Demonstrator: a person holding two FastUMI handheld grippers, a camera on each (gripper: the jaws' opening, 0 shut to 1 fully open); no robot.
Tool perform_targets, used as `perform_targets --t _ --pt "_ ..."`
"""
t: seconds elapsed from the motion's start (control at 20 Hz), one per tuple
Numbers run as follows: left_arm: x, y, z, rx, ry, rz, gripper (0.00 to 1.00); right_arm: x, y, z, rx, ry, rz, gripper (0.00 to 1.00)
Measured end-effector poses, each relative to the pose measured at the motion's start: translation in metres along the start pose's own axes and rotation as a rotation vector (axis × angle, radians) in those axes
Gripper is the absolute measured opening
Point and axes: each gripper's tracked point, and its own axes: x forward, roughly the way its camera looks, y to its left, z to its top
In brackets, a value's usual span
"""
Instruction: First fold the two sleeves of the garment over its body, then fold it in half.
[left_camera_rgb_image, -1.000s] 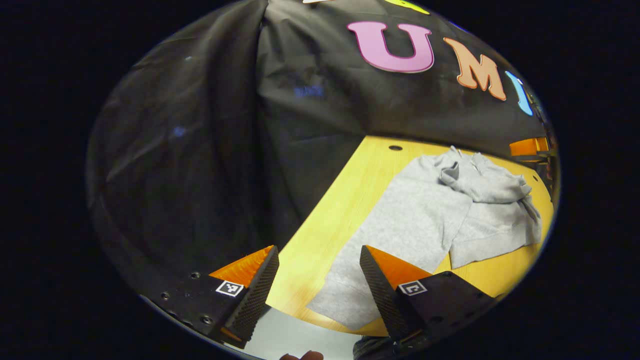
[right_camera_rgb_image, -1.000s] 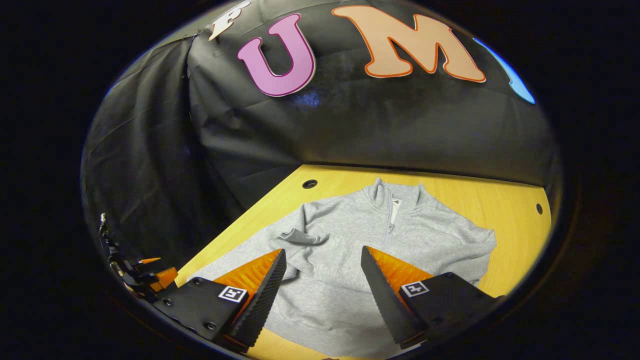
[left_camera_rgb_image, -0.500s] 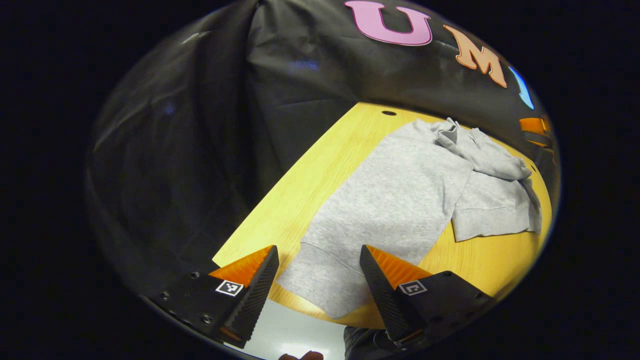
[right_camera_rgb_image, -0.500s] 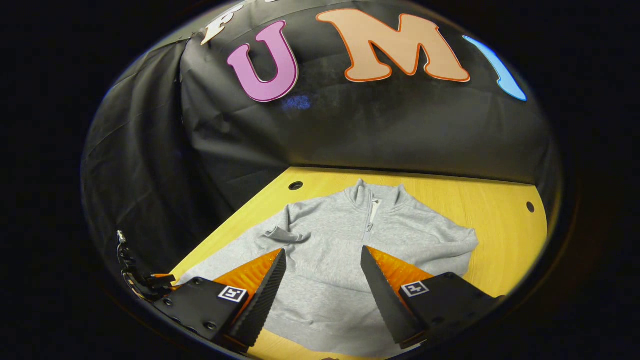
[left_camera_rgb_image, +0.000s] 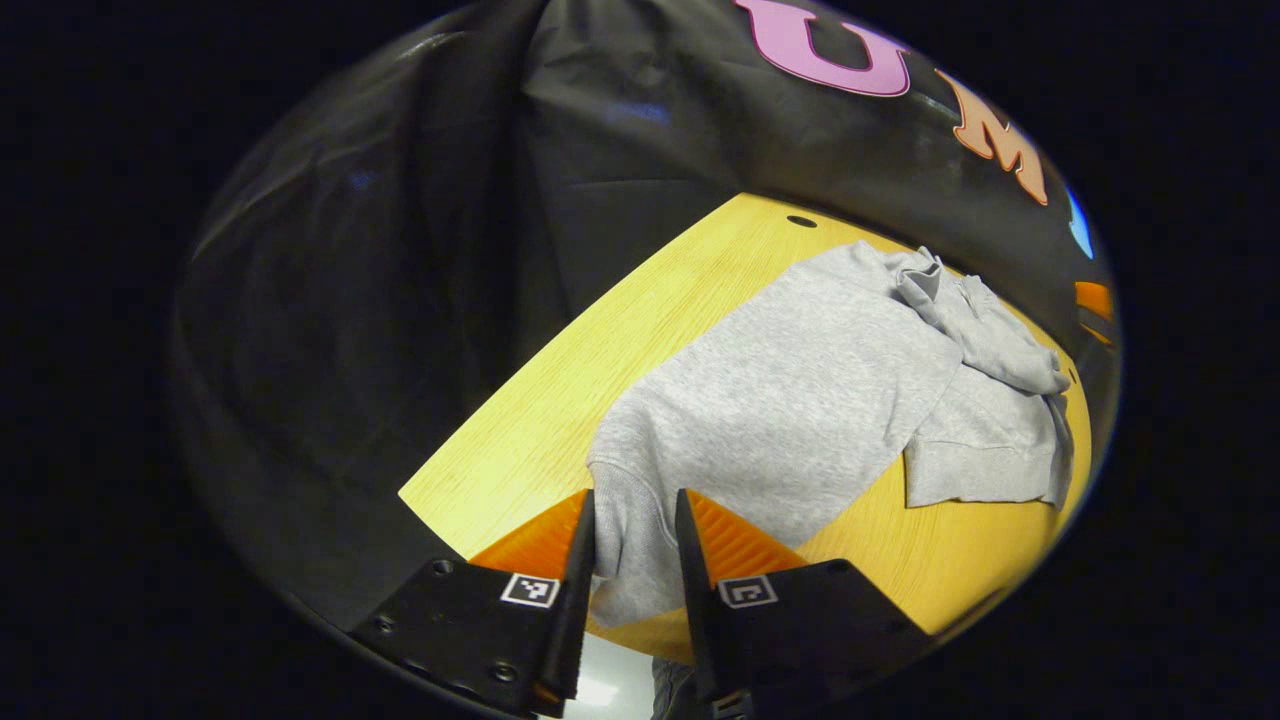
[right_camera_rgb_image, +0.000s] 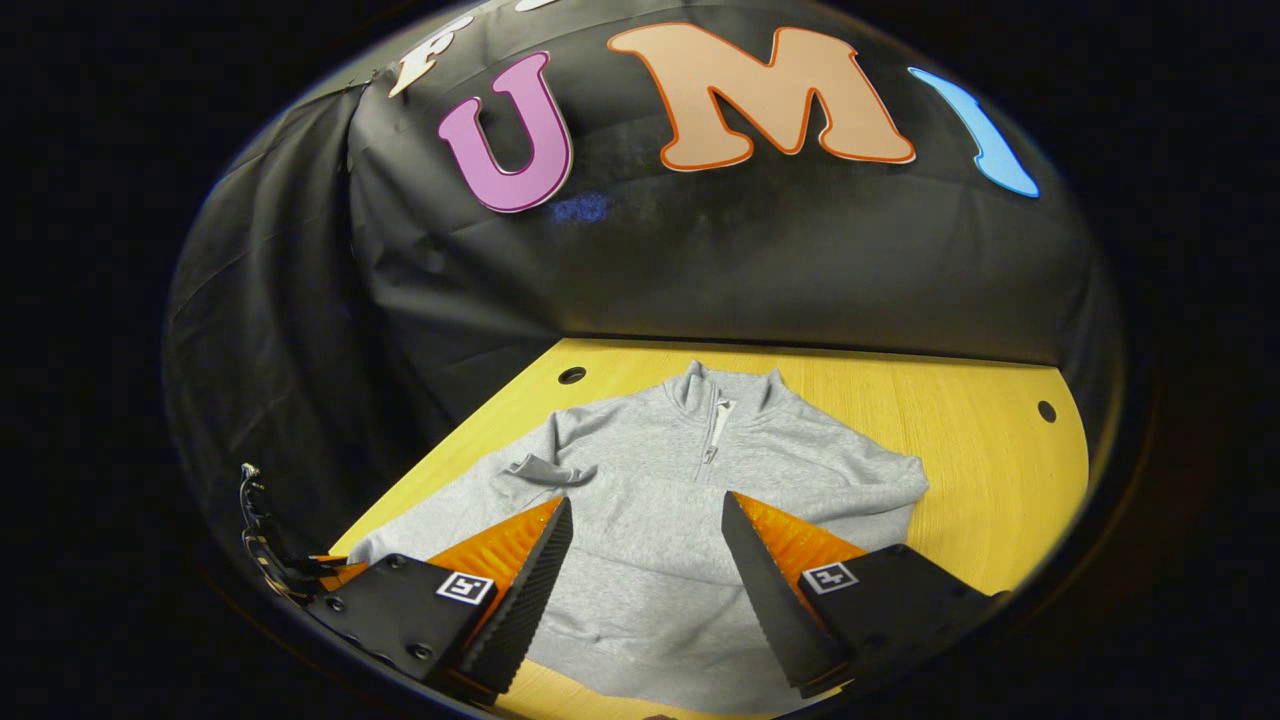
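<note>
Grey sweatshirt (right_camera_rgb_image: 660, 520) spread flat on a yellow wooden counter (right_camera_rgb_image: 990, 450), collar and short zip toward the black cloth wall, one sleeve (right_camera_rgb_image: 545, 470) already folded across the chest in the right gripper view. Left gripper (left_camera_rgb_image: 634, 545) closed narrow on the cuff end of the other sleeve (left_camera_rgb_image: 640, 540) at the counter's near edge, cloth pinched between both fingers (left_camera_rgb_image: 578, 570); cuff's lower end cut off behind the fingers. In that view, body of the garment bunched and foreshortened toward the far right, collar hard to make out. Right gripper (right_camera_rgb_image: 645, 560) poised above the hem with fingers wide apart, nothing between them; hem's near edge hidden by the gripper body. Two round holes (right_camera_rgb_image: 572, 375) in the counter near the back corners. Cabled hardware at the far left of the right gripper view too dark to identify.
</note>
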Motion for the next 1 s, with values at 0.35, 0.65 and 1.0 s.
perform_targets --t 0.35,0.65,1.0 --pt "0.002 -0.001 0.011 -0.009 0.04 0.003 0.0 -0.017 -0.023 0.014 0.014 -0.056 -0.044 0.96" --pt "-0.004 0.008 0.078 -0.044 -0.06 0.016 0.0 -0.034 -0.046 0.006 0.026 -0.062 -0.087 0.96" --pt "-0.015 -0.009 0.169 0.004 -0.205 -0.013 0.0 -0.052 -0.067 0.004 0.035 -0.085 -0.117 0.96"
